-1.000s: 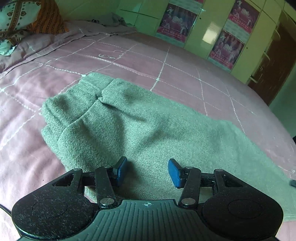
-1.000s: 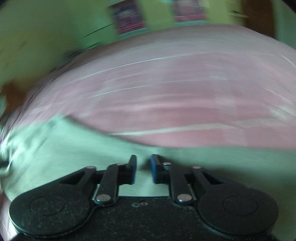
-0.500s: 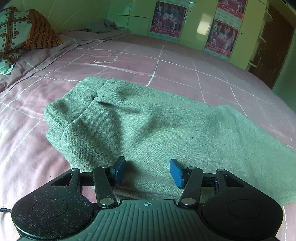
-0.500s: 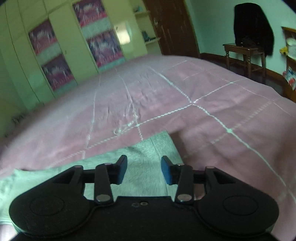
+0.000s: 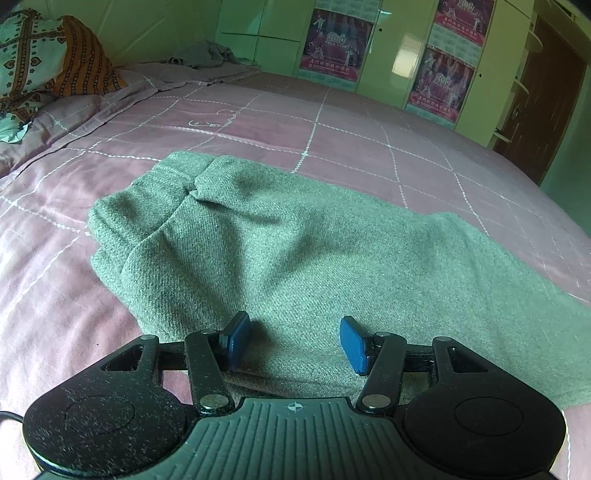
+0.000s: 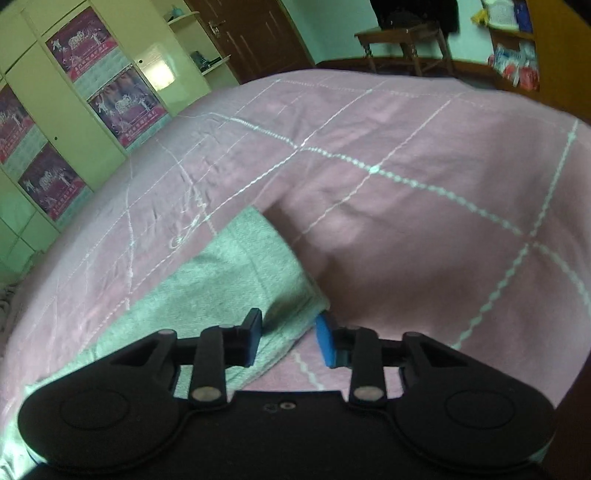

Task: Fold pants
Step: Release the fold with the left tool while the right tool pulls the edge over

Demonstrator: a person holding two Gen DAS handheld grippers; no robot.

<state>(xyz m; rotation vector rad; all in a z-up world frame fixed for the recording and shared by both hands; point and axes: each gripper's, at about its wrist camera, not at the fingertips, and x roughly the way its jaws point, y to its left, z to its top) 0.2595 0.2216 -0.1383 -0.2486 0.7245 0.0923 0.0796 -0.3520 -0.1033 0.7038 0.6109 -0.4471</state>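
Grey-green pants (image 5: pixel 295 243) lie folded lengthwise on the pink bed cover (image 5: pixel 332 136), waistband at the far left. My left gripper (image 5: pixel 293 341) is open and empty, low over the near edge of the pants close to the waist end. In the right wrist view the leg hem end of the pants (image 6: pixel 236 280) lies flat. My right gripper (image 6: pixel 288 341) is open and empty, its jaws on either side of the hem's near corner, close above the cloth.
Patterned pillows (image 5: pixel 40 62) and a crumpled grey cloth (image 5: pixel 207 55) lie at the head of the bed. Yellow-green wardrobes with posters (image 5: pixel 439 81) line the far wall. A wooden table (image 6: pixel 402 40) and a brown door (image 6: pixel 258 33) stand beyond the bed's foot.
My right gripper swung right along the pants to the hem end and its jaws opened wider. My left gripper shifted slightly, staying open over the near edge.
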